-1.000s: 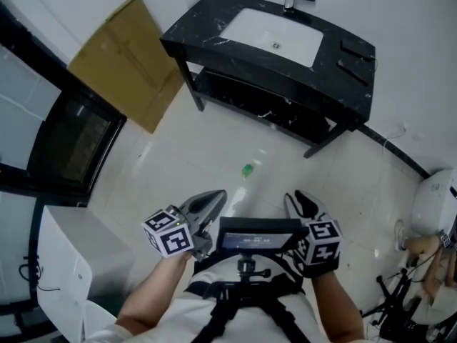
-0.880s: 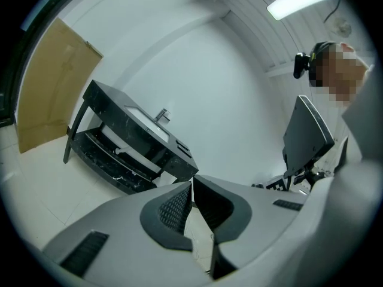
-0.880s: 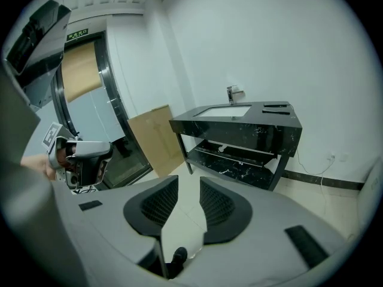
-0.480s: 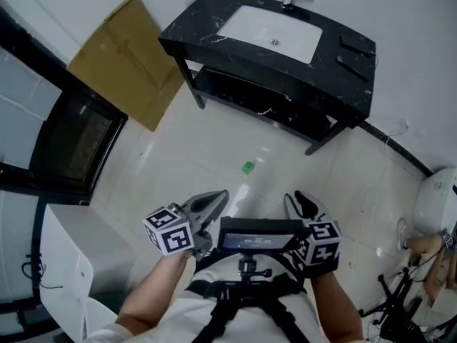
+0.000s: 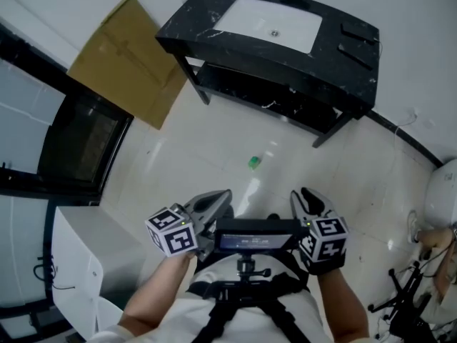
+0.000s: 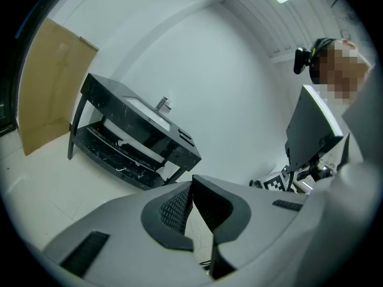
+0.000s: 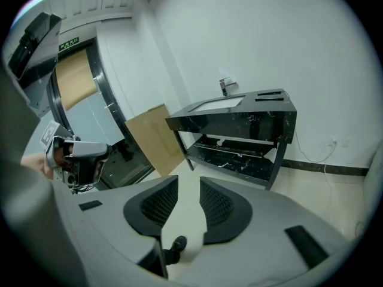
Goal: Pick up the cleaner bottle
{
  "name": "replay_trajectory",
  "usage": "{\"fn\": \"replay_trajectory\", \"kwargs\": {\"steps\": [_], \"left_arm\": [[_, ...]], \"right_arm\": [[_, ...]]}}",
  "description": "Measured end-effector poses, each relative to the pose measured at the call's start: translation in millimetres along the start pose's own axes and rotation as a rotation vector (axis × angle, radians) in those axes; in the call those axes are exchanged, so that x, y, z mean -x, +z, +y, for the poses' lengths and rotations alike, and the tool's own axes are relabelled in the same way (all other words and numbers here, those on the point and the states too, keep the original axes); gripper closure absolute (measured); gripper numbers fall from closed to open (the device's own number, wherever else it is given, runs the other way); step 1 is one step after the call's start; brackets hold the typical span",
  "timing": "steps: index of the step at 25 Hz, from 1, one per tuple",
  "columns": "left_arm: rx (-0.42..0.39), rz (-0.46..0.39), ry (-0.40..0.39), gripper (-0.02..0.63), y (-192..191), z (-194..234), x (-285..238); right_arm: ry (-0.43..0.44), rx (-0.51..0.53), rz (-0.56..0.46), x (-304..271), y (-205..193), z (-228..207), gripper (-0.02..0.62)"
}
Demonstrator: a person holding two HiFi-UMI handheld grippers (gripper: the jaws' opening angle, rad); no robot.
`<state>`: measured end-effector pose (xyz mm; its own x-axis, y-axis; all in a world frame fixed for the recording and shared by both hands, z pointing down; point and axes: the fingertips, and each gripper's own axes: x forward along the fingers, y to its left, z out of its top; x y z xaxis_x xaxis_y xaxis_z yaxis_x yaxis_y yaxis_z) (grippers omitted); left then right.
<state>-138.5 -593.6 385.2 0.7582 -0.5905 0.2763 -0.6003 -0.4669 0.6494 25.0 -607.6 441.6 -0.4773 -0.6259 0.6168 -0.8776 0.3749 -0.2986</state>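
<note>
A small green thing [image 5: 253, 163] lies on the pale floor [image 5: 207, 141]. It is too small to tell whether it is the bottle. It is ahead of both grippers and well apart from them. The left gripper [image 5: 218, 200] is held low before the body and points forward, its jaws closed together on nothing. The right gripper [image 5: 308, 199] is level beside it, jaws a little apart, with only floor seen between them. The floor around the green thing is open. Beyond it stands the black washstand [image 5: 343, 56] at the wall [image 5: 421, 20]. Cardboard [image 5: 128, 63] leans at the left, next to a dark door [image 5: 78, 148].
</note>
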Motion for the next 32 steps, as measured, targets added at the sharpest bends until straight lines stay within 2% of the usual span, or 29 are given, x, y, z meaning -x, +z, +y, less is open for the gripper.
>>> {"fn": "replay_trajectory", "kwargs": {"steps": [3, 8, 16, 23, 27, 32], "left_arm": [[0.001, 0.017, -0.026, 0.606, 7.5, 11.5, -0.8], [-0.024, 0.091, -0.118, 0.606, 18.3, 23.8, 0.1], [-0.08, 0.193, -0.223, 0.606, 36.3, 64.5, 37.2], [-0.155, 0.24, -0.217, 0.606, 32.7, 84.7, 73.9], [-0.154, 0.212, -0.182, 0.605, 27.9, 87.5, 95.3], [-0.164, 0.159, -0.143, 0.605, 15.4, 71.3, 112.1]], "right_arm": [[-0.02, -0.003, -0.022, -5.2, 3.5, 7.8, 0.486], [-0.111, -0.073, -0.043, -13.3, 4.9, 15.2, 0.486], [-0.23, -0.159, -0.082, -31.7, 5.0, 73.6, 0.486], [-0.305, -0.211, -0.123, -22.0, -16.1, 110.9, 0.486], [-0.307, -0.179, -0.124, -13.1, -21.9, 126.0, 0.486], [-0.286, -0.141, -0.124, 5.4, -32.3, 129.9, 0.486]]}}
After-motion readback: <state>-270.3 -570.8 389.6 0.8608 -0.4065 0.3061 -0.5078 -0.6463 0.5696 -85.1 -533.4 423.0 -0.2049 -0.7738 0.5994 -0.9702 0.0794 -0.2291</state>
